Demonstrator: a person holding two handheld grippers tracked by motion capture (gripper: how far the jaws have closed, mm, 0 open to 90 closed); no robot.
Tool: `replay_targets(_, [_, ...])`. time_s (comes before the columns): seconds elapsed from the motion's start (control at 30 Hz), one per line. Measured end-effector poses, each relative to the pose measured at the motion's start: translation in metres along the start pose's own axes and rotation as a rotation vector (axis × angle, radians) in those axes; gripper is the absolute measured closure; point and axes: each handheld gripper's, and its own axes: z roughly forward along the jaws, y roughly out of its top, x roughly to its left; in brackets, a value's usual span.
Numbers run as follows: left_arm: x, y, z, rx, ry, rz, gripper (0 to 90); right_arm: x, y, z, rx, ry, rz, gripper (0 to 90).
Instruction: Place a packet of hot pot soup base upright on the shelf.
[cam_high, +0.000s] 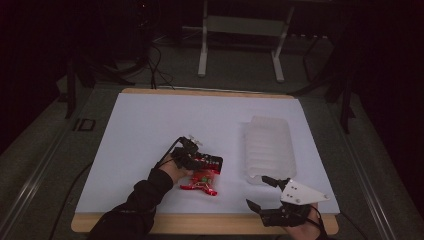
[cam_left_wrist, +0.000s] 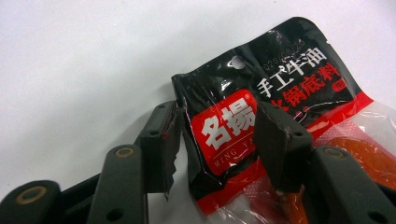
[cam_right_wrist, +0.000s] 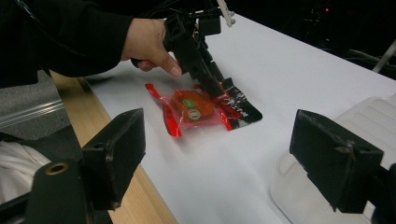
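Your left gripper (cam_left_wrist: 217, 140) has its jaws around the black end of the sauce packet (cam_high: 200, 181) lying on the counter (cam_high: 150, 130), pinching its crumpled edge. It looks soft, slick film; grip that flat sealed end. Your right gripper (cam_high: 262, 192) waits, jaws spread.

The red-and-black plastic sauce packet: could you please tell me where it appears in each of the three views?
High view: red-and-black plastic sauce packet lies low centre-left, under the left gripper.
Left gripper view: upper right to centre, its black end between the jaws.
Right gripper view: centre, on the white table sheet.
Shared landmark: that white sheet.
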Motion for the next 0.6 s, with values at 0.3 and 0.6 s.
replay_targets(0.3, [-0.013,0.001,-0.002,0.01,0.018,0.075,86.0,0.0,0.0,0.0,0.002,0.0,0.001,18.2])
replay_targets(0.6, [-0.008,-0.005,-0.005,-0.042,-0.019,0.056,88.8,-0.003,0.0,-0.002,-0.005,-0.002,0.012,19.6])
